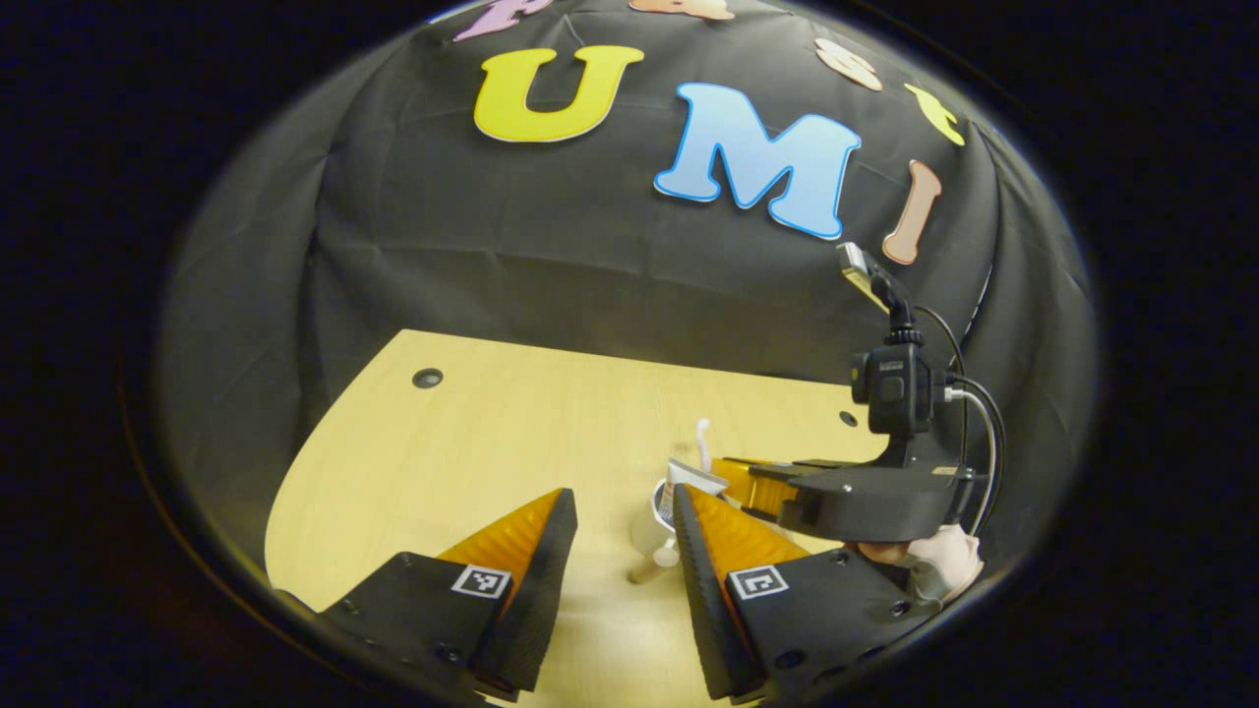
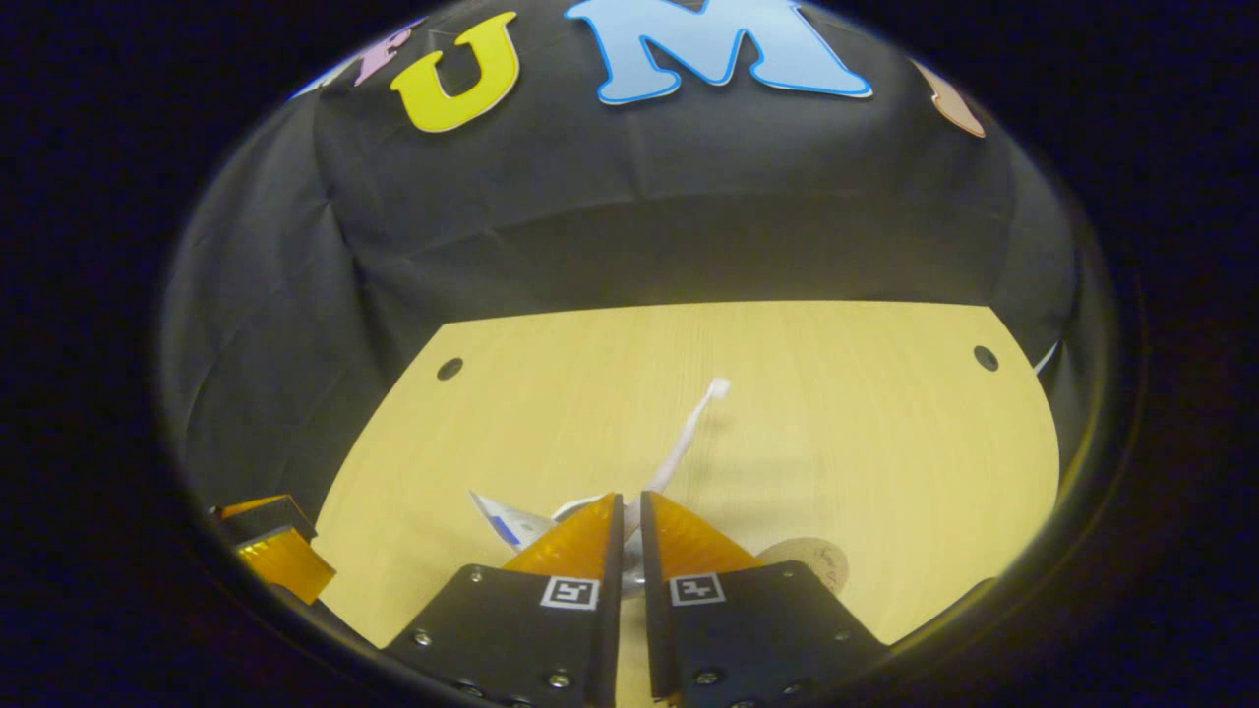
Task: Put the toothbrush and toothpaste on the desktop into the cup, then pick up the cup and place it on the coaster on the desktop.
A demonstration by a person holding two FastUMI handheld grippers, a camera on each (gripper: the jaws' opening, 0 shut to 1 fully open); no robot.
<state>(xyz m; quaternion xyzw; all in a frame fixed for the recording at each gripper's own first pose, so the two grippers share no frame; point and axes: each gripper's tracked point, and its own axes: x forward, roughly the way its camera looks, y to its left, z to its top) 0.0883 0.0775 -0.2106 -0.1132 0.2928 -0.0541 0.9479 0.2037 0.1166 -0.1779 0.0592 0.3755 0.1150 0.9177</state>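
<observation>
Toothbrush and toothpaste loaded: my right gripper (image 2: 626, 521), fingers nearly closed on the rim of the translucent white plastic cup (image 1: 653, 511) near the pale wooden desktop's (image 2: 846, 413) front edge, holds the white toothbrush (image 2: 689, 438) and white toothpaste tube (image 2: 507, 519) standing inside, my left gripper (image 1: 622, 531) hangs wide open and empty beside it, and I judge only the move to the round tan coaster (image 2: 818, 562) remains.

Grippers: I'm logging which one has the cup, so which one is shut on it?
The right gripper is shut on the cup; the left gripper is open, beside it.

left gripper view: low over desk (image 1: 472, 442), facing wall | right gripper view: same, nearer | shared: cup (image 1: 657, 506)
</observation>
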